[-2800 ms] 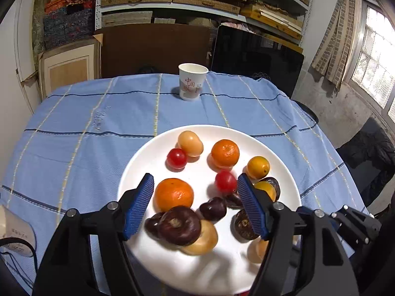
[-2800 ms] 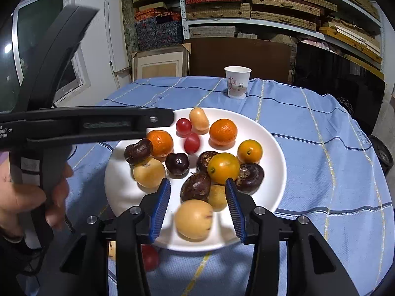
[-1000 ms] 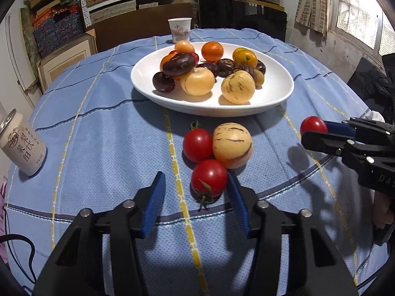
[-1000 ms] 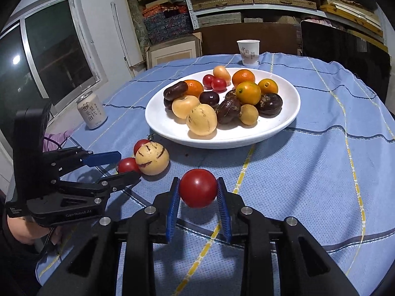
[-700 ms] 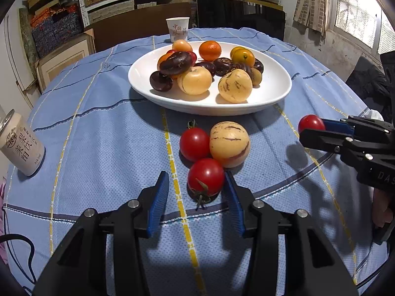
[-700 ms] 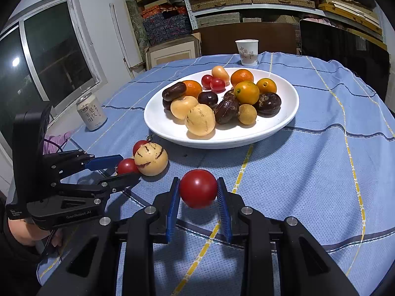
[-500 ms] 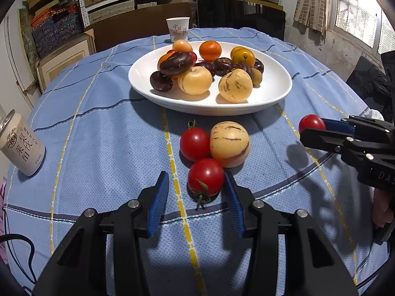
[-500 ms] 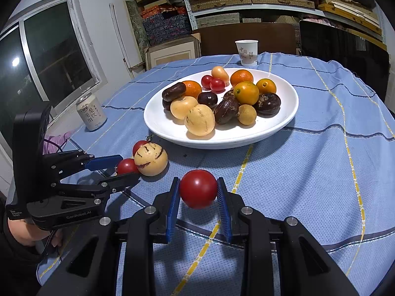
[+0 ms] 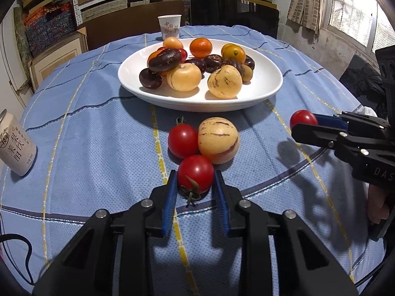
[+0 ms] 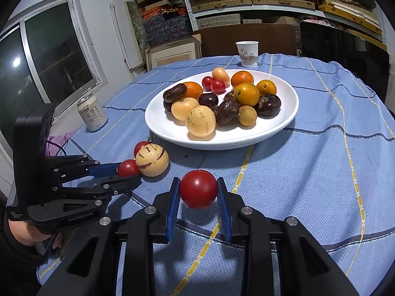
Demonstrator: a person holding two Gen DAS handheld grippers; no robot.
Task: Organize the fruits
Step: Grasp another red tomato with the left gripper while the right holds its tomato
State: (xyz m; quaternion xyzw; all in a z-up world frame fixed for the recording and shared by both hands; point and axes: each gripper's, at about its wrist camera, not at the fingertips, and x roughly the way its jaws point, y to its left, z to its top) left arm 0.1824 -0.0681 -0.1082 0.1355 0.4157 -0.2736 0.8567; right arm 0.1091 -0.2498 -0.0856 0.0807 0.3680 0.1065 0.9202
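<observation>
- Red tomato with a green calyx (image 9: 195, 174) now sits pinched between the blue pads of the left gripper (image 9: 195, 188); its jaws have just been closing, where half a second ago they stood apart on either side of it. It rests on the blue striped tablecloth (image 9: 98, 128).
- That reads as the grasp being made, so this fruit looks ready to be lifted.
- The right gripper (image 10: 198, 194) is clamped on a smooth red tomato (image 10: 198, 189), as it was a second ago, held just above the cloth and short of the white plate (image 10: 284, 120).
- Touching the left gripper's tomato on its far side are a striped pepino melon (image 9: 218, 140) and another stemmed tomato (image 9: 183, 140); a careless lift could nudge or roll them.
- The plate is already crowded with oranges, dark chestnut-like fruits, small tomatoes and two more pepino melons, leaving bare rim mainly at the near edge.
- A drink can (image 9: 15, 145) stands well to the left and a paper cup (image 9: 169, 26) behind the plate, both clear of the likely path.
</observation>
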